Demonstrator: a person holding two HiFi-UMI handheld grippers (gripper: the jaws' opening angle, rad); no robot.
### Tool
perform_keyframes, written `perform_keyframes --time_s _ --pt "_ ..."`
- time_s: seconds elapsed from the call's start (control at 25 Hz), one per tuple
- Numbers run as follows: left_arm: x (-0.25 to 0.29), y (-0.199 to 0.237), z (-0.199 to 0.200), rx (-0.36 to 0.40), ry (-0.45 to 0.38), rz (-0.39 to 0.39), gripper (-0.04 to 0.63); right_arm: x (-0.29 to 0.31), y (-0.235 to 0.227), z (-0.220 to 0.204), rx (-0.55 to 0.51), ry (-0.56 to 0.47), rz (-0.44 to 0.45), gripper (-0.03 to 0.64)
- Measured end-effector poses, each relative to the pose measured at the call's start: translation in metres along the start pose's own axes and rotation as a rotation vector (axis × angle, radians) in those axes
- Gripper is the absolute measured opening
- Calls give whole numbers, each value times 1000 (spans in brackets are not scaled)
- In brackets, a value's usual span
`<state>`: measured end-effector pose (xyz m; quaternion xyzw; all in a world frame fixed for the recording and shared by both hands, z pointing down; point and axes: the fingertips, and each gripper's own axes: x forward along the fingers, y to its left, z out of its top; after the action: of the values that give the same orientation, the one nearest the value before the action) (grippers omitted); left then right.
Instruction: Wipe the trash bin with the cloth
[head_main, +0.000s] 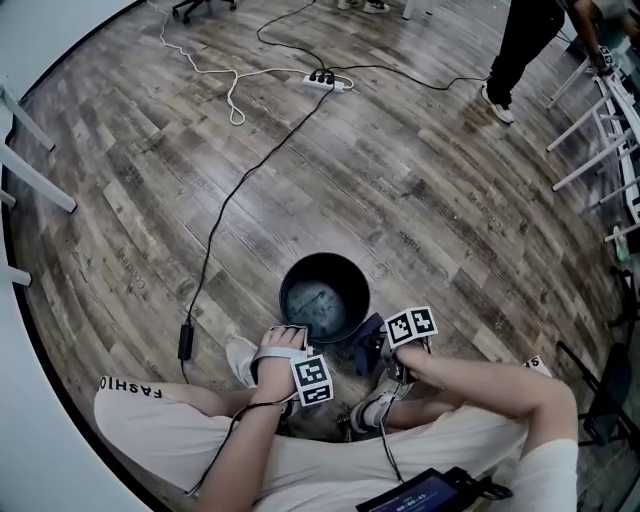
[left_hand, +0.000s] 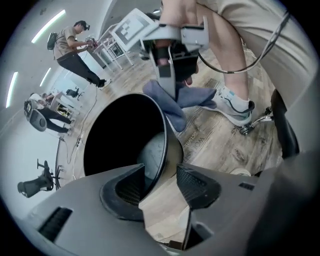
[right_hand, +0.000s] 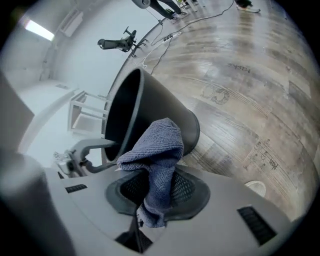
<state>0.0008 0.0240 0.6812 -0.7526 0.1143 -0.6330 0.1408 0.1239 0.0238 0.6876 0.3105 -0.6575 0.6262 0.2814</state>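
A black round trash bin (head_main: 324, 257) stands on the wood floor between the seated person's feet. My left gripper (head_main: 286, 338) hangs at its near rim. In the left gripper view the bin's rim (left_hand: 163, 131) passes between the open jaws of the left gripper (left_hand: 160, 187), one pad inside and one outside, neither pressing on it. My right gripper (head_main: 373, 346) is just right of the bin, shut on a blue cloth (right_hand: 157, 150) that bunches up above its pads. The right gripper (right_hand: 157, 187) holds the cloth near the outer wall of the bin (right_hand: 165, 112). The cloth (left_hand: 176, 104) hangs beside the rim.
A black cable (head_main: 230, 200) runs from a power strip (head_main: 328, 82) to an adapter (head_main: 186, 340) left of the bin. Another person (head_main: 520, 45) stands at the far right by white table legs (head_main: 590, 130). White shoes (left_hand: 232, 102) flank the bin. A dark device (head_main: 420, 492) lies on the lap.
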Motion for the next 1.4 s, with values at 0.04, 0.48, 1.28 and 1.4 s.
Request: perform_keyframes --time_s 0.04,0.48,1.28,1.4 --pt "1 -1 2 14 -2 10 210 -8 14 -1 -2 -7 25 83" --pt "1 -5 12 104 -1 46 121 4 24 6 -61 4 77 83" --pt "0 -2 55 14 -145 103 104 141 -137 23 -147 -69 -87 83" --pt "-1 1 58 -42 -173 85 104 136 -138 18 -78 -97 -129 83"
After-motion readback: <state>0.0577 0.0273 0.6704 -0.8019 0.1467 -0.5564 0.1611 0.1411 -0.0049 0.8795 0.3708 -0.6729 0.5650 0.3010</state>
